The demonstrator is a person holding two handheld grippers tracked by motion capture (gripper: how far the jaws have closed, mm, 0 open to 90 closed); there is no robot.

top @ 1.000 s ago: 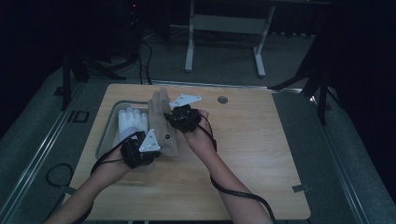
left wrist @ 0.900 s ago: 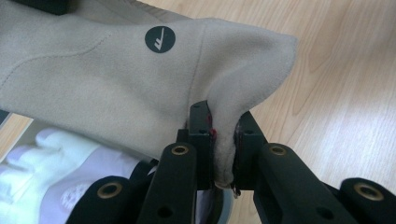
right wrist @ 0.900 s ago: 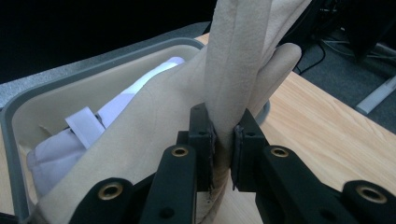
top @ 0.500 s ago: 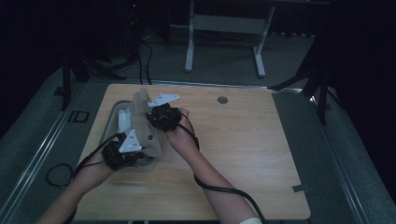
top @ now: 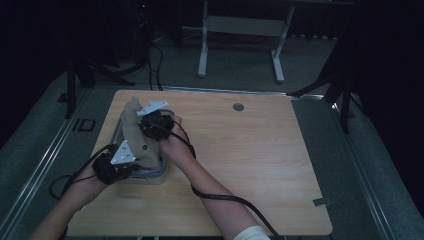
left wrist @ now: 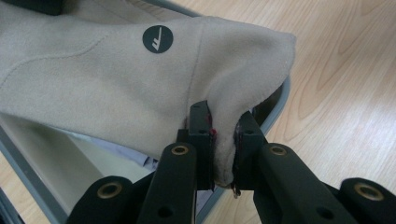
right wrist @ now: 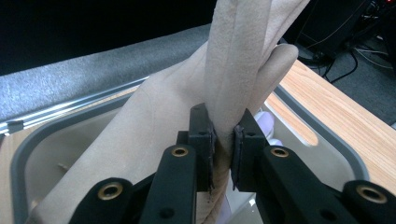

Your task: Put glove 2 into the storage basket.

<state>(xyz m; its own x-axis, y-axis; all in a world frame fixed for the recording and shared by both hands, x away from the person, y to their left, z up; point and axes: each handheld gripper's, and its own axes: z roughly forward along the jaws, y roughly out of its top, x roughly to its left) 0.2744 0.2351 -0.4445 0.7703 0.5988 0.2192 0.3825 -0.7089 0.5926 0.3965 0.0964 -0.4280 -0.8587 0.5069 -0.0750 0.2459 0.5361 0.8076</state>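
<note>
Hands (top: 172, 142) low, grippers pinching beige cloth (top: 135, 132)

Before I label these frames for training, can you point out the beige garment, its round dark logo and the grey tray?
beige garment (left wrist: 107, 88): left gripper view, on the broad flat cloth.
round dark logo (left wrist: 158, 39): left gripper view, on the badge's middle.
grey tray (right wrist: 322, 133): right gripper view, on its grey rim.

Bare tabletop (top: 260, 160) rightward — tray (top: 161, 172) leftward

left hand-held gripper (top: 131, 161): black body, grey three-cornered plate, brass-ringed screws | right hand-held gripper (top: 146, 120): same, black cable trailing | sleeve (top: 252, 234): pale
</note>
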